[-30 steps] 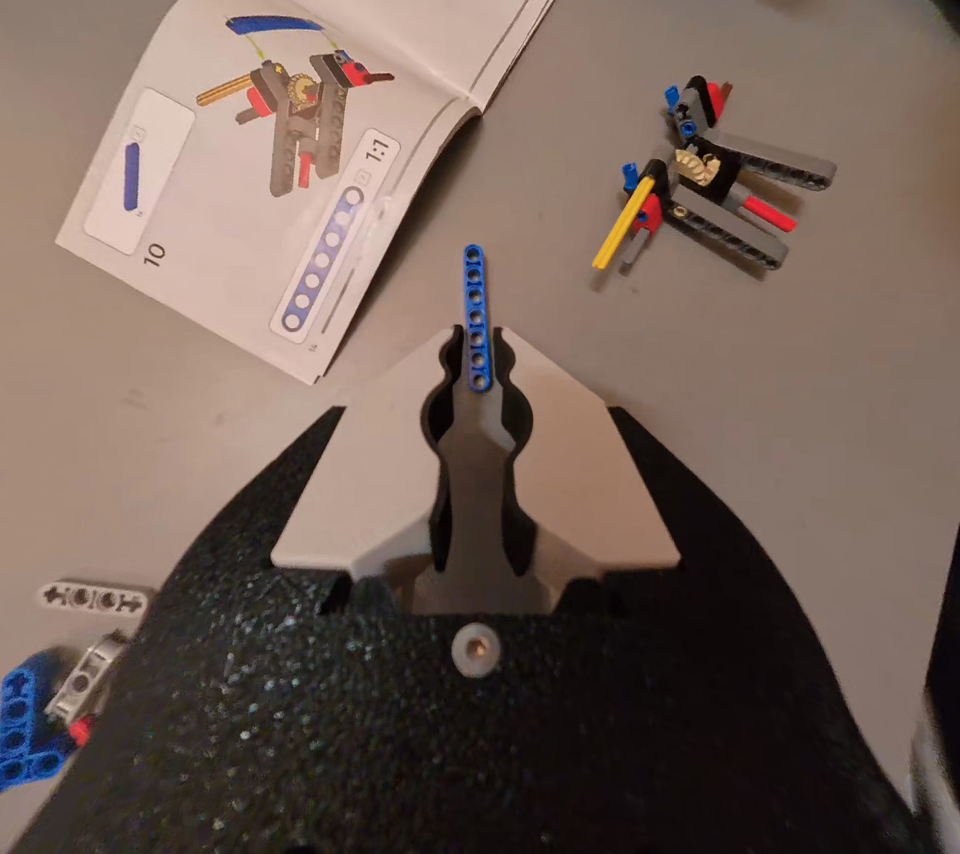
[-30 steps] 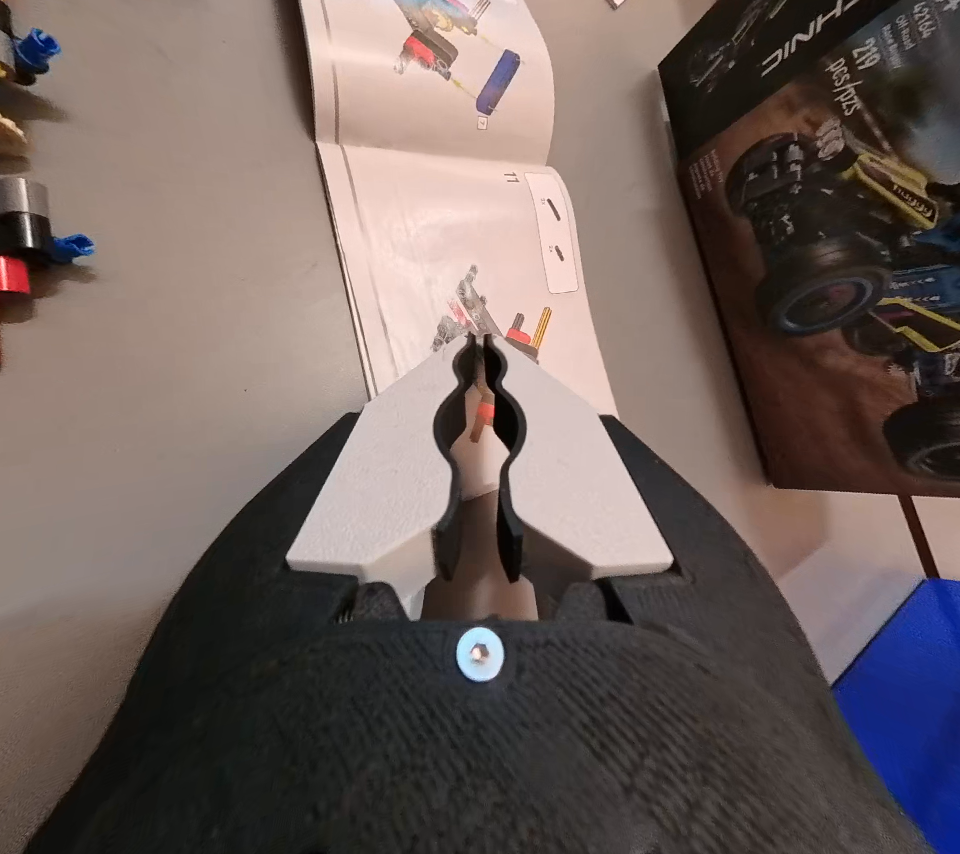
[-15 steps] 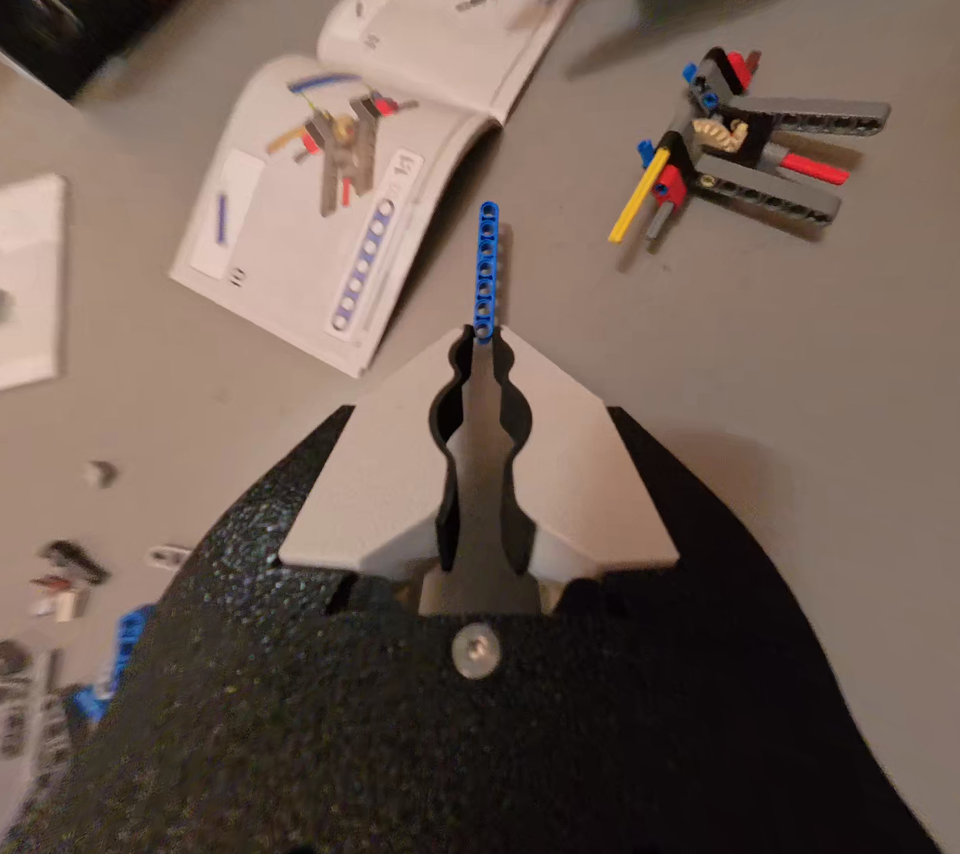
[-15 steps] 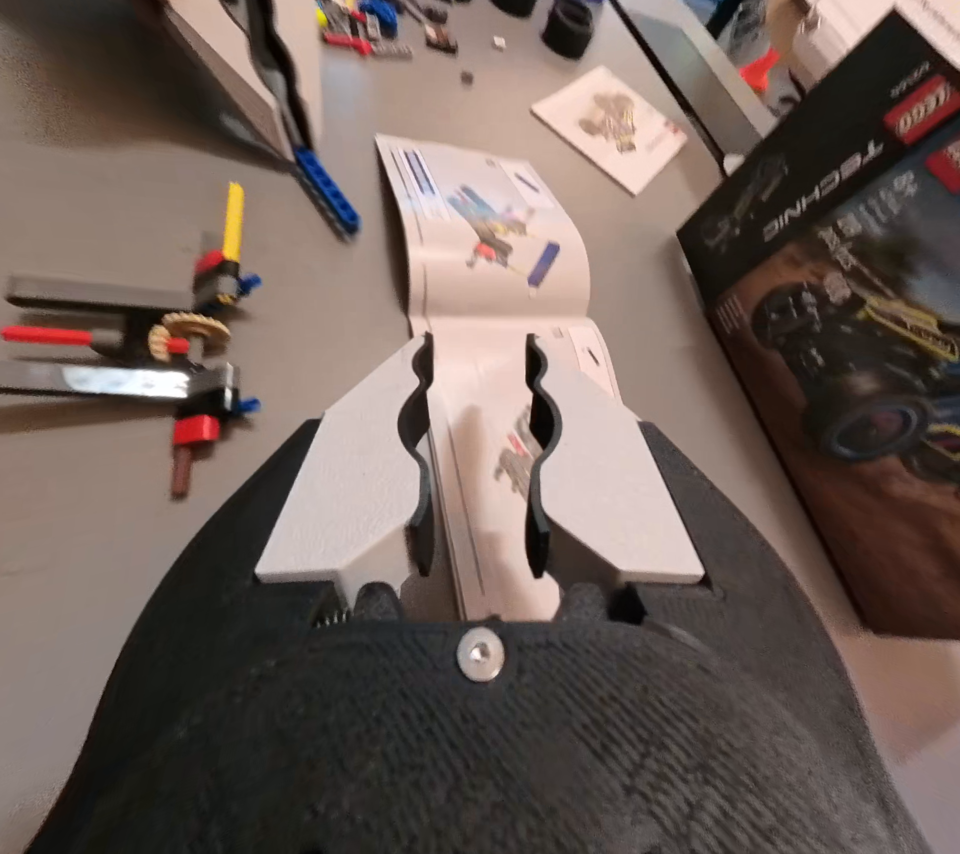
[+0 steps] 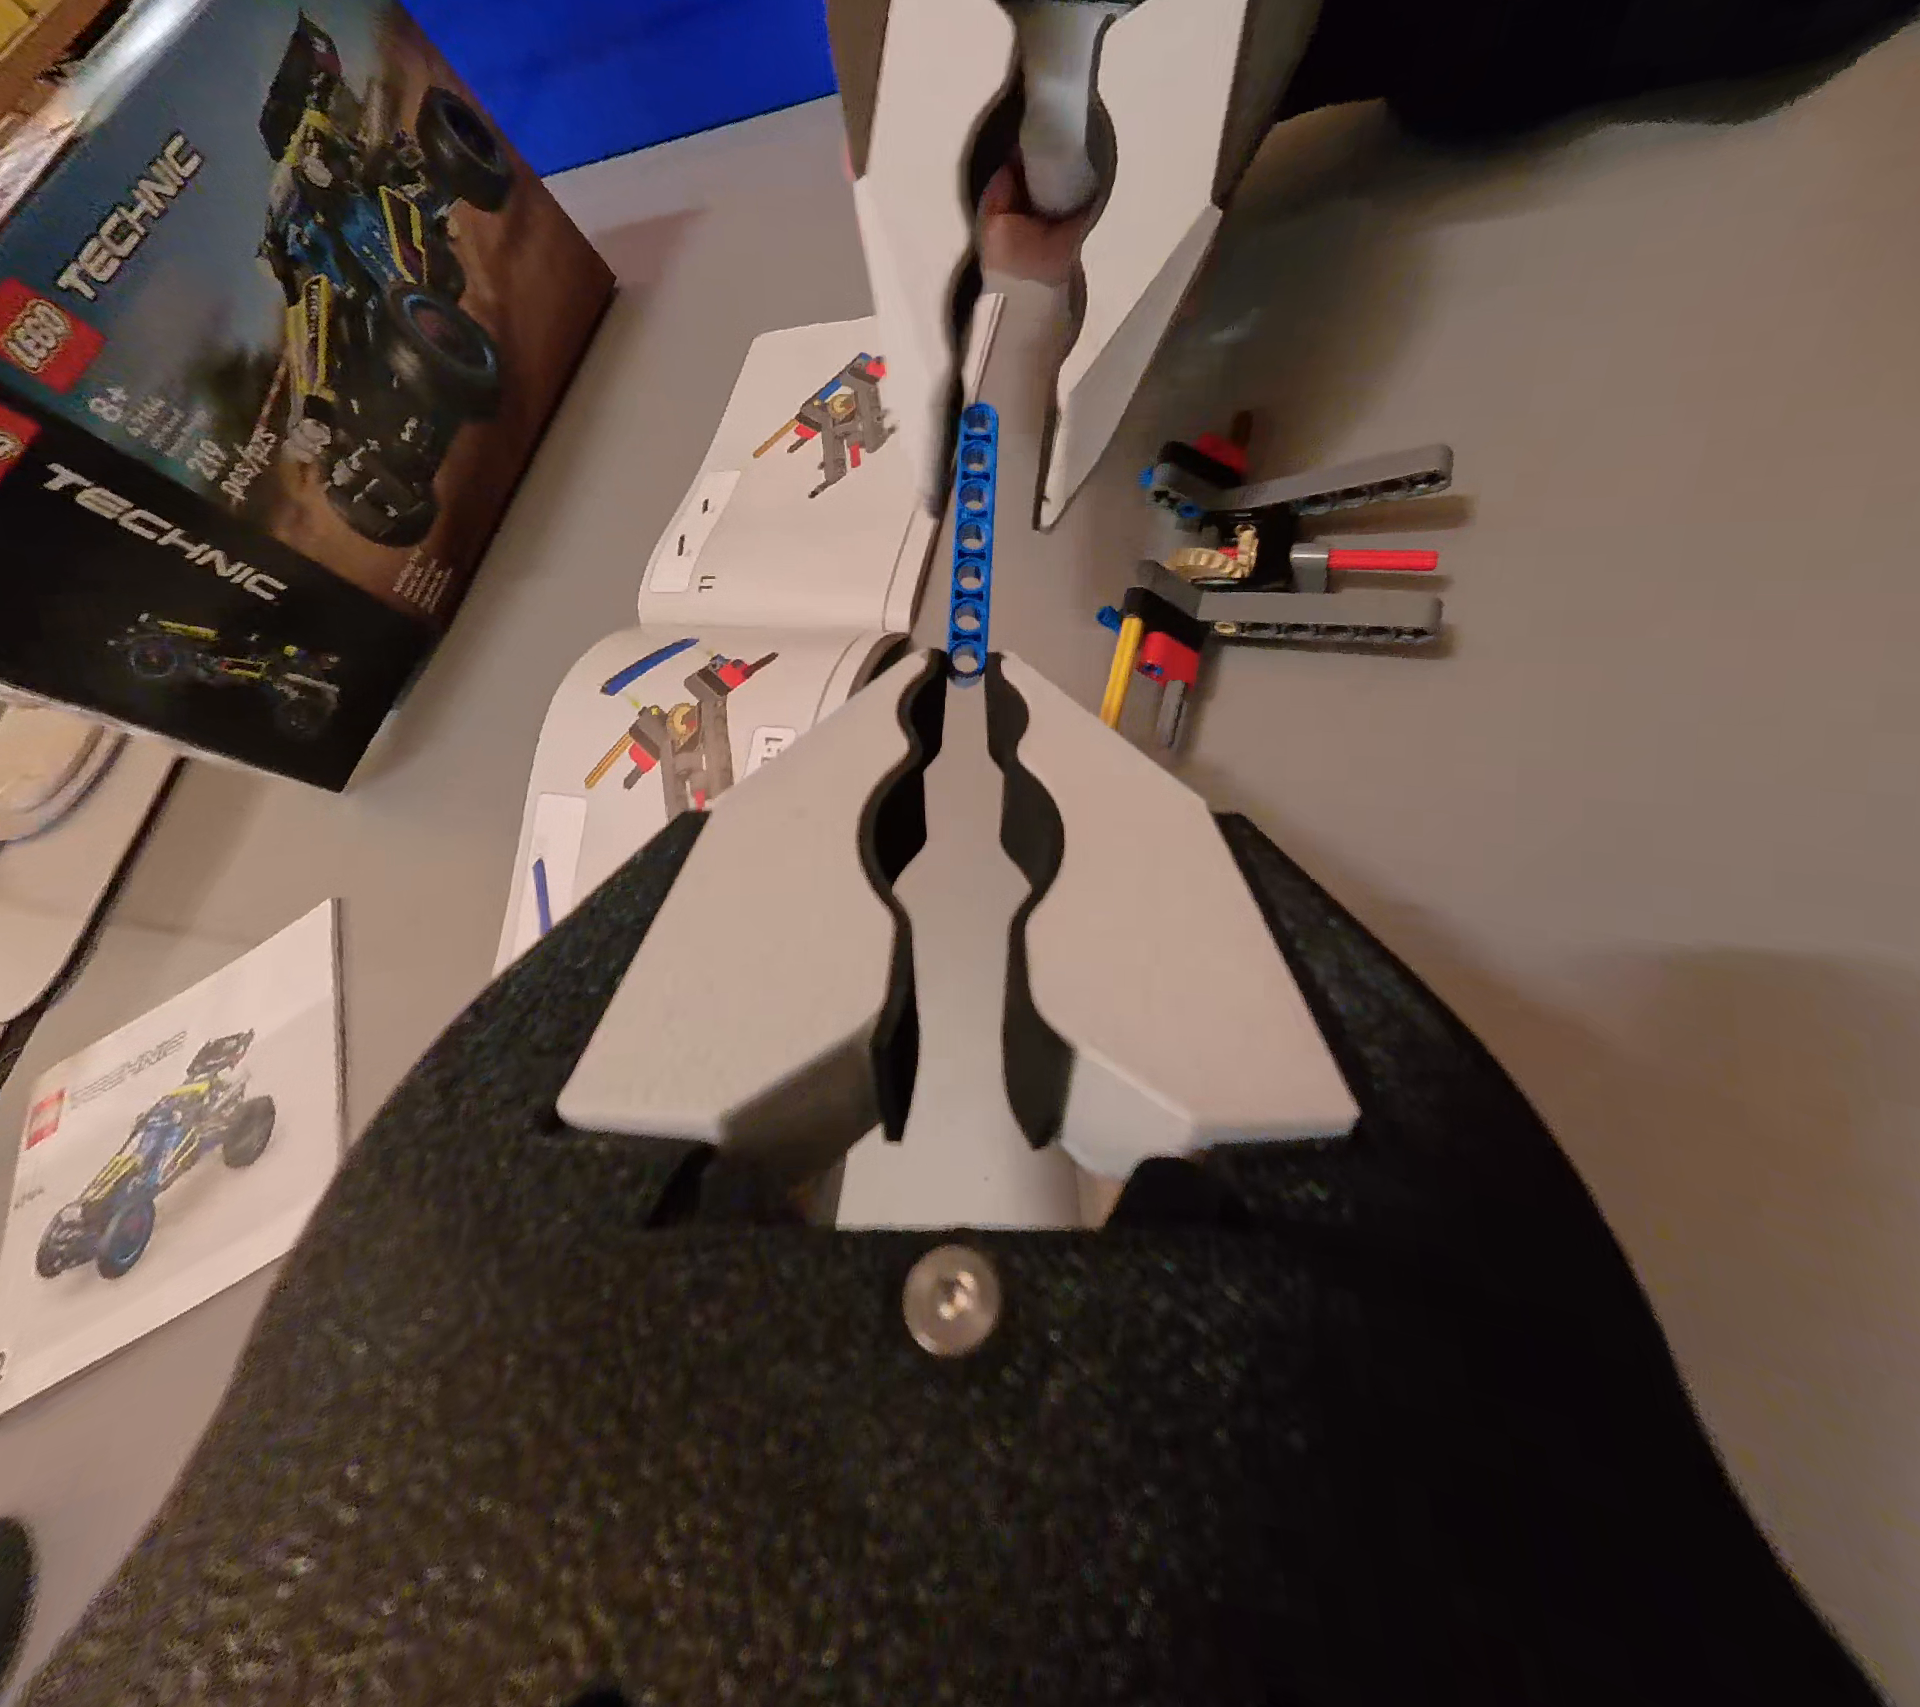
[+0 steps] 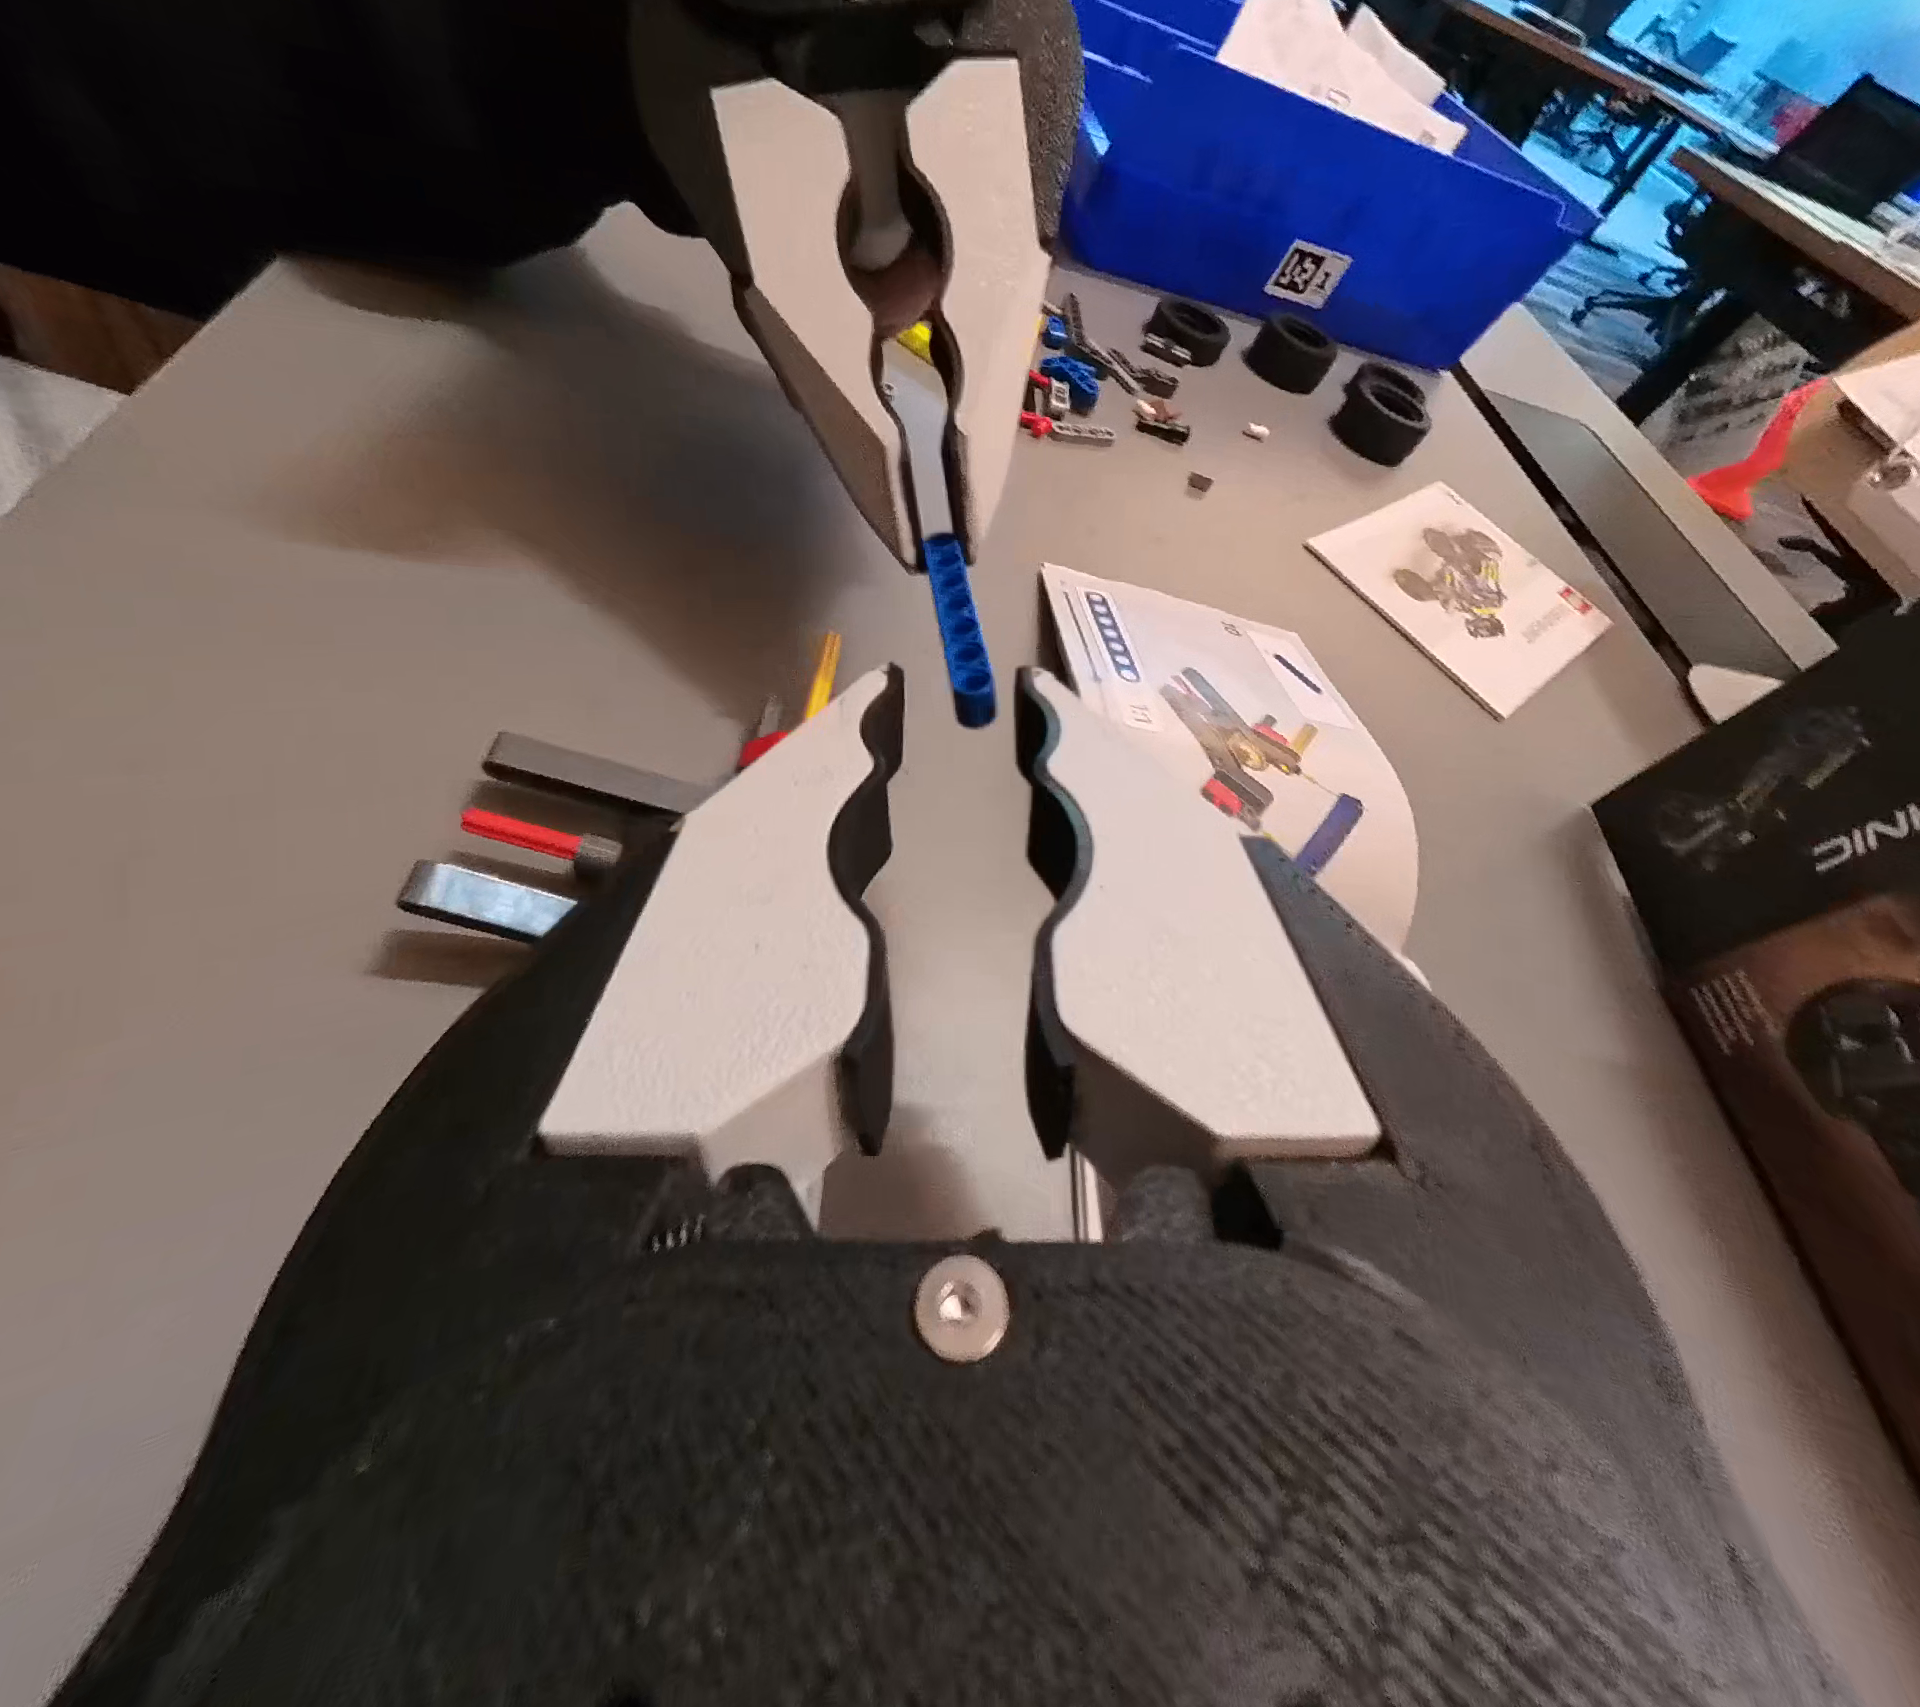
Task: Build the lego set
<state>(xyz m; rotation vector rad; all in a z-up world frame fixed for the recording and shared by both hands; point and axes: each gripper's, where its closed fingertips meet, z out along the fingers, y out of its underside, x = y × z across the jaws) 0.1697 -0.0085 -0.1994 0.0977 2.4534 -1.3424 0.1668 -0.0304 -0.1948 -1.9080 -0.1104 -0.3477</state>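
Note:
My left gripper (image 5: 966,665) is shut on one end of a blue beam with holes (image 5: 974,535) and holds it above the table, pointing forward. My right gripper (image 6: 956,681) is open and faces it. The beam's free end (image 6: 966,670) lies between the right gripper's fingertips without touching them. The left gripper also shows in the right wrist view (image 6: 940,556), and the right gripper in the left wrist view (image 5: 992,509). The partial grey, black and red assembly (image 5: 1278,556) lies on the table beside them, half hidden in the right wrist view (image 6: 561,826).
The open instruction booklet (image 5: 790,514) lies under the beam. The set's box (image 5: 260,307) stands to one side, with a leaflet (image 5: 177,1138) near it. Blue bins (image 6: 1299,203), three black tyres (image 6: 1288,353) and several loose parts (image 6: 1091,390) lie beyond. The tips of both grippers are at nearly the same place.
My left gripper has lifted and tilted up with the blue beam. My right gripper has opened and swung round to face it, its fingertips now on either side of the beam's free end.

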